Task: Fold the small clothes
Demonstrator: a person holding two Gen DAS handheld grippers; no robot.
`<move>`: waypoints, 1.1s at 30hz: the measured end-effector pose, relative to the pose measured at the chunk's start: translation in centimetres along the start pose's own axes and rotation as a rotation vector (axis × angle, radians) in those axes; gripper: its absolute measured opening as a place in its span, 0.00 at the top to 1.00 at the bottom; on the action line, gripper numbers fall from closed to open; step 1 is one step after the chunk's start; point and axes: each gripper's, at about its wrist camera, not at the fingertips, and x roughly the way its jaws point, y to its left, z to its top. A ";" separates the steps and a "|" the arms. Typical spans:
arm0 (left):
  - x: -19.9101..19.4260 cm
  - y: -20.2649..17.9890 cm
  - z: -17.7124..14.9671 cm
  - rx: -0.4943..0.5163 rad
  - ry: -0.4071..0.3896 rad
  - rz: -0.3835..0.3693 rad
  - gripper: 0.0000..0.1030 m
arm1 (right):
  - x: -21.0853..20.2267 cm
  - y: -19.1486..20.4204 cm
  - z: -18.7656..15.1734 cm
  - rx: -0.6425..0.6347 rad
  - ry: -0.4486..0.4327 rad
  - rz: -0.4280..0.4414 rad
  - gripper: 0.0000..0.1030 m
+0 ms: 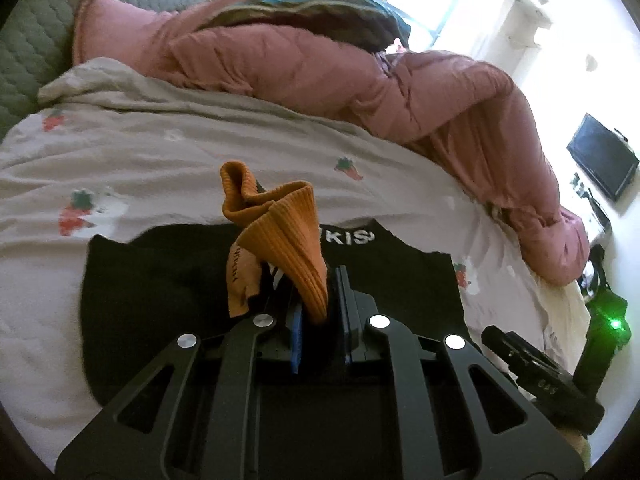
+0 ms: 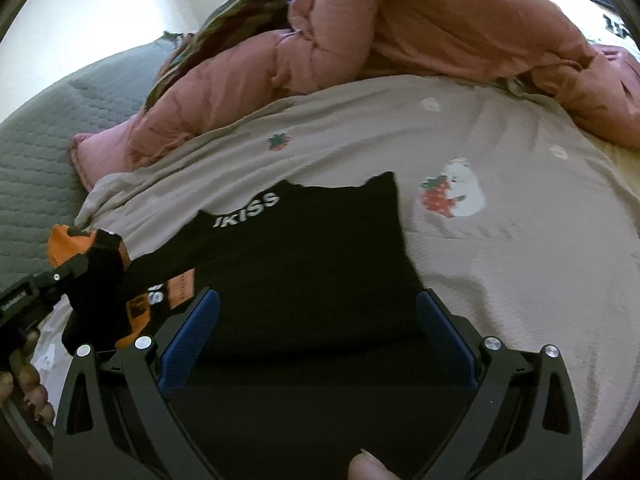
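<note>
- left gripper (image 1: 320, 280) clamps an orange sock (image 1: 276, 236) above a black shirt (image 2: 304, 264).
- right gripper (image 2: 318, 320) spread wide, empty; bare bedsheet (image 2: 500, 240) beside it.
- shirt reads "ukiss".

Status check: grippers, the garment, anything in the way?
Left gripper shut on orange cloth, lifted over black garment. Right gripper open, empty, above the garment. Garment flat on sheet; pink duvet behind, clear.
</note>
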 end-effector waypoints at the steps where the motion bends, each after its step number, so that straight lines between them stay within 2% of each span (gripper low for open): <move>1: 0.7 -0.2 -0.2 0.001 0.013 -0.008 0.93 | 0.0 -0.3 0.0 0.004 0.000 -0.004 0.05; 5: 2.2 -0.7 -1.1 0.033 0.059 -0.048 0.88 | 0.4 -0.7 -0.1 0.003 0.007 -0.027 0.05; 6: 2.5 -0.7 -1.4 0.038 0.070 -0.064 0.84 | 0.6 -0.6 -0.1 0.001 0.010 -0.033 0.05; 7: 2.7 -0.6 -1.7 0.038 0.081 -0.081 0.75 | 0.7 -0.6 -0.1 0.001 0.012 -0.038 0.05; 9: 2.9 -0.5 -2.1 0.041 0.088 -0.095 0.66 | 1.1 -0.3 -0.1 0.002 0.019 -0.039 0.05; 12: 2.3 0.6 -2.2 0.018 0.075 -0.116 0.61 | 1.7 0.7 -0.4 -0.023 0.031 -0.037 0.05; 15: 1.1 2.1 -1.6 0.007 0.029 -0.076 0.57 | 2.4 2.3 -0.7 -0.052 0.057 -0.009 0.05; 20: -1.2 5.7 -0.3 -0.022 -0.068 0.077 0.49 | 4.4 6.3 -1.0 -0.108 0.119 0.085 0.05; 22: -1.9 7.5 0.1 -0.059 -0.091 0.125 0.48 | 5.4 7.9 -1.0 -0.121 0.149 0.129 0.06; 24: -2.4 8.8 0.4 -0.096 -0.102 0.142 0.46 | 6.4 9.2 -0.9 -0.135 0.173 0.138 0.08; 25: -2.6 9.3 0.5 -0.112 -0.103 0.147 0.46 | 7.1 9.9 -0.9 -0.151 0.187 0.142 0.19; 26: -2.7 9.8 0.5 -0.126 -0.105 0.153 0.45 | 7.7 10.4 -0.8 -0.167 0.198 0.138 0.25; 28: -3.1 10.5 0.6 -0.139 -0.118 0.182 0.44 | 9.2 11.2 -0.8 -0.186 0.224 0.125 0.25; 30: -3.3 10.8 0.7 -0.138 -0.133 0.210 0.41 | 10.3 11.6 -0.9 -0.179 0.246 0.134 0.32; 32: -3.5 11.1 0.7 -0.146 -0.139 0.217 0.39 | 11.1 12.5 -1.1 -0.189 0.256 0.144 0.43; 33: -3.5 11.3 0.7 -0.152 -0.140 0.214 0.39 | 11.2 12.9 -1.2 -0.207 0.252 0.150 0.56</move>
